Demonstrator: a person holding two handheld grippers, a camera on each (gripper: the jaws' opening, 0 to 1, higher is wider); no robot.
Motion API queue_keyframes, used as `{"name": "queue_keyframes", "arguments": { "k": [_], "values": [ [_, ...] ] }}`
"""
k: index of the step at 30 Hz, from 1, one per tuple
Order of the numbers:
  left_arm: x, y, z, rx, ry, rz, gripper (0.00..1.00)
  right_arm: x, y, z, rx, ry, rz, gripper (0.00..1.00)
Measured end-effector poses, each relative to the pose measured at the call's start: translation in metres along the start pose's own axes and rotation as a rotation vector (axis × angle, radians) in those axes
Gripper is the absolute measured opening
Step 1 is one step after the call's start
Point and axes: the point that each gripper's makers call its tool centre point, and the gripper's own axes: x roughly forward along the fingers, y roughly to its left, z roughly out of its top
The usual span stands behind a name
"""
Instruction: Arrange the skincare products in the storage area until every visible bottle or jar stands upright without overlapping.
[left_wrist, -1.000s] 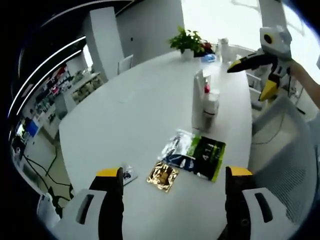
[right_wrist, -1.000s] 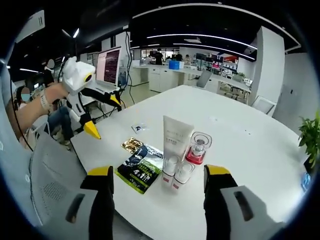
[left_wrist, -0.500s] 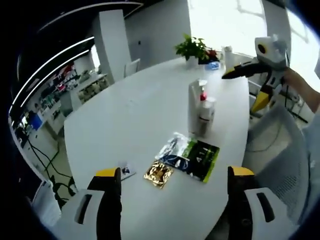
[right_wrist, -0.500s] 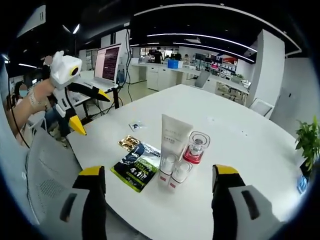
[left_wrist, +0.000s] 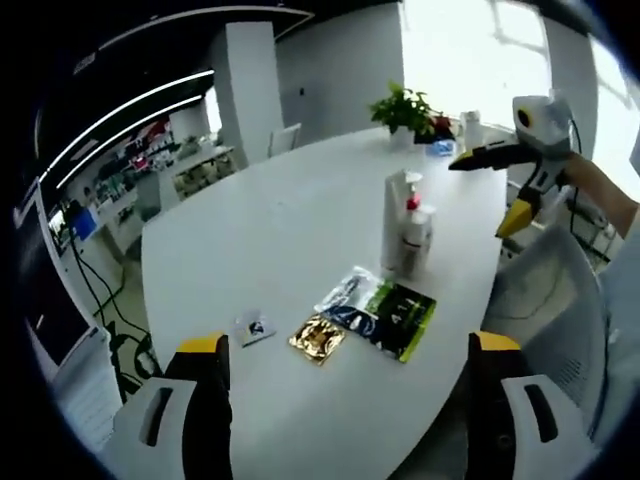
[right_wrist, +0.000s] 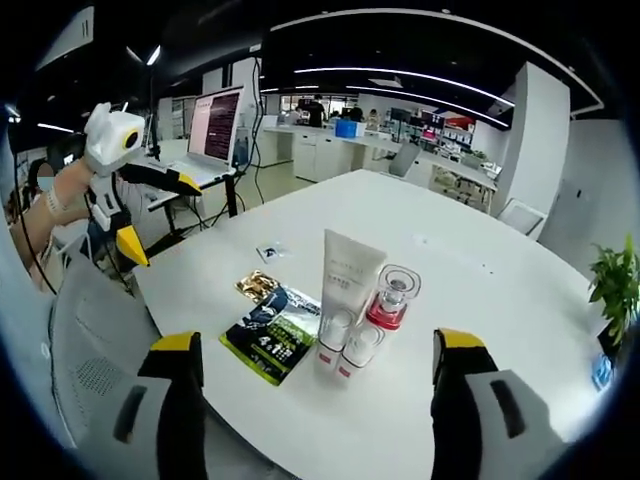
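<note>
A white tube (right_wrist: 347, 272), a clear jar with a red base (right_wrist: 393, 295) and two small white bottles (right_wrist: 340, 333) stand upright, close together, on the white table (right_wrist: 470, 270). In the left gripper view the same cluster (left_wrist: 405, 228) stands beyond my left gripper (left_wrist: 347, 343), which is open and holds nothing. A green-black sachet (right_wrist: 270, 343), a gold sachet (right_wrist: 258, 286) and a small white sachet (right_wrist: 268, 252) lie flat beside the bottles. My right gripper (right_wrist: 317, 342) is open, short of the bottles. It appears at the table's far edge (left_wrist: 478, 197). The left gripper hangs off the table's left end (right_wrist: 165, 222).
A potted plant (left_wrist: 405, 105) stands at the far end of the table. A grey mesh chair (right_wrist: 90, 330) sits by the near edge, and in the left gripper view a chair (left_wrist: 545, 300) is on the right. A laptop screen (right_wrist: 220, 130) stands on a desk behind.
Both grippers have drawn back from the table, so the products look smaller. In the right gripper view the left gripper has shifted left. The bottles and sachets have not moved.
</note>
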Motion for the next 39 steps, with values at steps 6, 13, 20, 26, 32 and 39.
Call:
{"name": "queue_keyframes", "arguments": {
  "k": [6,13,20,26,32,39],
  "values": [
    [-0.002,-0.005,-0.003,-0.024,0.004,-0.011,0.97,0.002,0.002,0.0,-0.003,0.003,0.005,0.97],
    [0.002,0.004,-0.007,-0.043,0.011,0.013,0.97,0.002,0.0,-0.001,0.003,0.008,-0.004,0.97],
    [0.011,0.011,-0.013,-0.056,0.029,0.015,0.94,0.004,0.001,-0.004,0.015,0.027,0.015,0.92],
    [0.023,0.016,-0.018,-0.087,0.061,-0.018,0.88,0.006,-0.001,-0.007,0.025,0.04,0.012,0.9],
    [0.035,0.026,-0.019,-0.116,0.061,-0.03,0.77,0.009,-0.003,-0.01,0.033,0.055,0.019,0.86],
    [0.056,0.04,-0.018,-0.136,0.053,-0.061,0.65,0.01,0.0,-0.015,0.063,0.064,0.045,0.71]
  ]
}}
